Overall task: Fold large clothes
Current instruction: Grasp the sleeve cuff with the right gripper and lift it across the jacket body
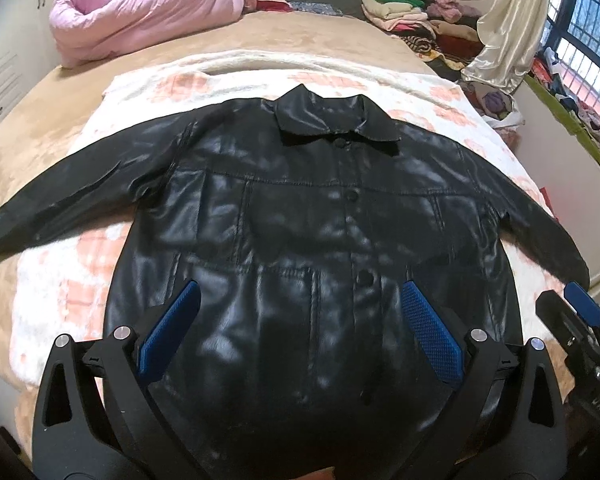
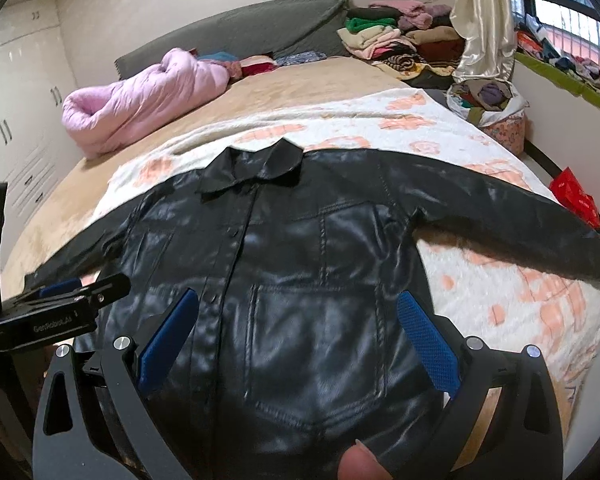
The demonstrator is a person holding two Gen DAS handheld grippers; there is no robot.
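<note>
one black leather jacket point(image 1: 300, 216) flat, buttoned, both sleeves spread.

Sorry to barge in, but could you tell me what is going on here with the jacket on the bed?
A person holds a gripper in each hand over a black leather jacket spread flat, front up and buttoned, on a floral blanket on the bed. The left gripper and right gripper are both open above its lower part, touching nothing. No fold is made yet.

Home bedroom: bed point(image 2: 300, 80), wardrobe point(image 2: 16, 112).
</note>
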